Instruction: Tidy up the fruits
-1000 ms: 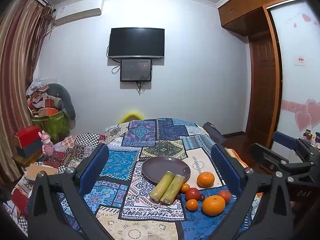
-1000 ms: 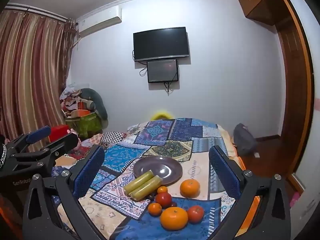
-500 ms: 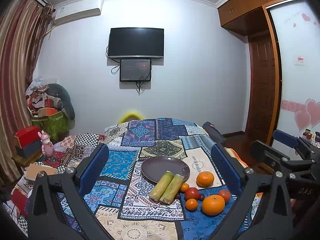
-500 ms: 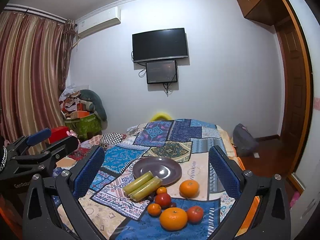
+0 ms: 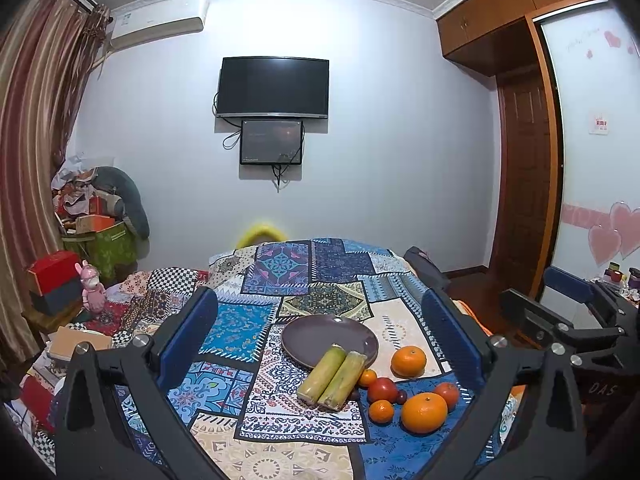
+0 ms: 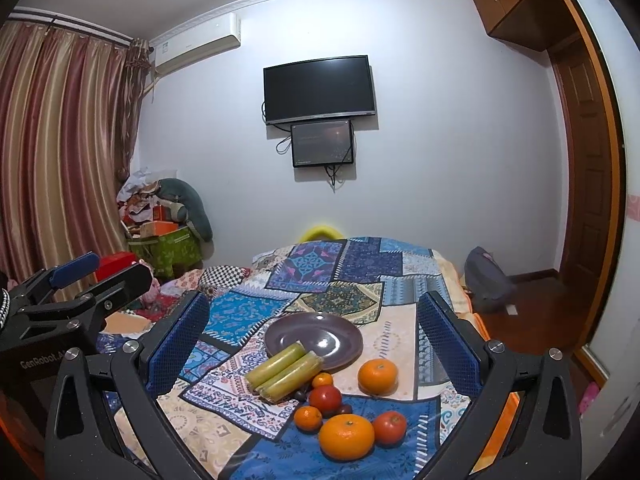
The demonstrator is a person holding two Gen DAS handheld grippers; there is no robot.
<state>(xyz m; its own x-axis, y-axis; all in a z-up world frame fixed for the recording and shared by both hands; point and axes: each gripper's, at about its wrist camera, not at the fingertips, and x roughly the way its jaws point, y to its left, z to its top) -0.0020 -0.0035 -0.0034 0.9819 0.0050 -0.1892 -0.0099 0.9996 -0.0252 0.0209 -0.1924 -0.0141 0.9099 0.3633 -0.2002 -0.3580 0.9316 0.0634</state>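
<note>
1. The two green sugarcane pieces (image 5: 333,376) lie side by side and touching on the patchwork cloth (image 5: 280,408). In the left view their long axis runs from 7 o'clock to 1 o'clock, and the far ends rest on the near rim of the purple plate (image 5: 316,330).
2. The round fruits lie at 4 o'clock from the cane: a big orange (image 5: 424,407) nearest to you, a second orange (image 5: 408,361) beside the plate, and two red tomatoes (image 5: 383,389) with small tangerines between them.
3. Your left gripper (image 5: 320,344) is wide open. It holds nothing and touches nothing, and it hangs above the cloth with the fruits framed between its blue pads.
4. Your right gripper (image 6: 312,344) is also spread fully and grasps nothing.
5. The right view shows the left gripper at 9 o'clock and a grey bag (image 6: 486,278) on the floor. The left view shows the right gripper at 3 o'clock and pink heart stickers (image 5: 610,238) on the wall.
</note>
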